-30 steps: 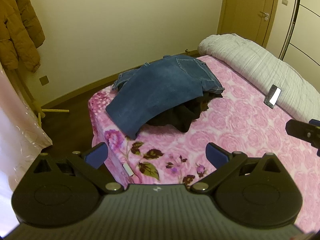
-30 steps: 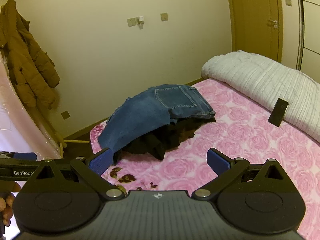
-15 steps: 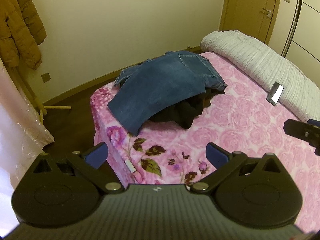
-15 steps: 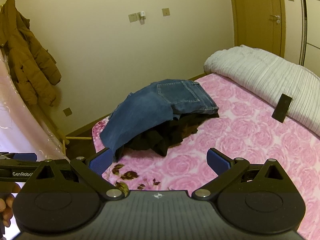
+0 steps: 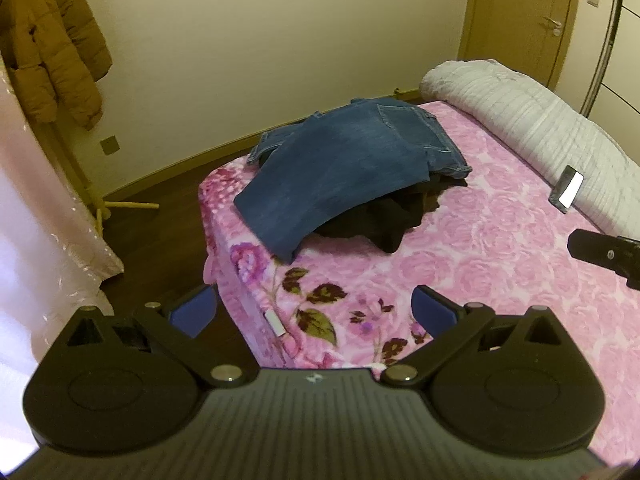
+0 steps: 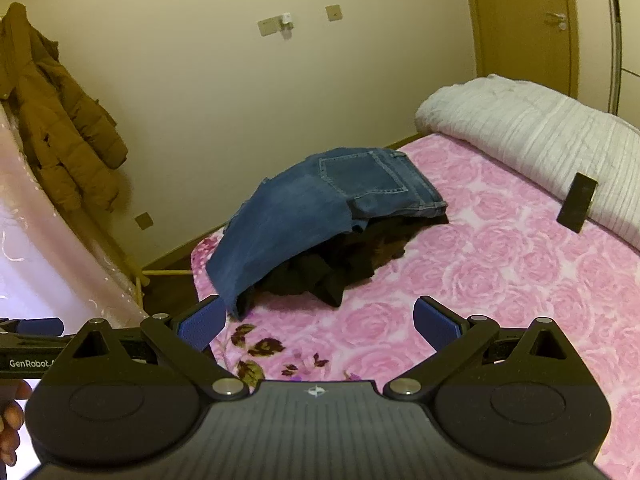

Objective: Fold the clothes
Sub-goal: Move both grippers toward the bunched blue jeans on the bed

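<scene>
A pair of blue jeans (image 5: 352, 168) lies spread over a heap of dark clothes (image 5: 384, 220) at the far corner of a bed with a pink rose blanket (image 5: 500, 248). The jeans (image 6: 320, 216) and the dark heap (image 6: 332, 272) also show in the right wrist view. My left gripper (image 5: 314, 310) is open and empty, held above the bed's near corner, short of the pile. My right gripper (image 6: 318, 322) is open and empty, also short of the pile. Part of the right gripper shows at the right edge of the left wrist view (image 5: 604, 254).
A rolled white quilt (image 5: 532, 120) lies along the bed's right side with a phone (image 5: 567, 194) leaning on it. A brown coat (image 6: 52, 120) hangs at the left. A pink curtain (image 5: 36, 220) and dark floor (image 5: 168, 240) lie left of the bed. A door (image 6: 520, 28) stands beyond.
Both grippers have moved a little towards the pile, so the jeans look slightly larger. Both stay open and empty.
</scene>
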Demonstrator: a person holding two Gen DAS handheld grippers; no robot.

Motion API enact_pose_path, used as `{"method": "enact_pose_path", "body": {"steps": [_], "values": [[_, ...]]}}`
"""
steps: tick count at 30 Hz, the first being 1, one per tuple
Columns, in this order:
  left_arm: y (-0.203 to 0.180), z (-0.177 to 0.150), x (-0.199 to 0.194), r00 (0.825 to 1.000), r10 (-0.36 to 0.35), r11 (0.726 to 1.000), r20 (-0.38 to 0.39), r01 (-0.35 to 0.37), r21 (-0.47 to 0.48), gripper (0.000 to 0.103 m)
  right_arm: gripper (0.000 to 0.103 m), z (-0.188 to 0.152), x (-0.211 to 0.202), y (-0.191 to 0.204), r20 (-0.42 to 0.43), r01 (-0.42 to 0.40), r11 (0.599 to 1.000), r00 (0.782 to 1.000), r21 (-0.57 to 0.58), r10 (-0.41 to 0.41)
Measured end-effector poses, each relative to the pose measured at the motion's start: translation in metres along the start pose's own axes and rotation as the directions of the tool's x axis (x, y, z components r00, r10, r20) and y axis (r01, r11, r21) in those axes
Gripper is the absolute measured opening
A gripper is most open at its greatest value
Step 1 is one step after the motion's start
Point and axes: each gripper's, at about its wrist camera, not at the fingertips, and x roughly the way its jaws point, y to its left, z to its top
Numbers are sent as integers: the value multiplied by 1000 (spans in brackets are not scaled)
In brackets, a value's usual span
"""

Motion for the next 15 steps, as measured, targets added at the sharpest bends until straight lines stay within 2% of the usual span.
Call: {"method": "enact_pose_path", "body": {"steps": [15], "values": [[1, -5, -7, 998, 69, 997, 5, -69, 22, 103, 103, 0, 12, -6, -31, -39, 999, 999, 18, 40]]}}
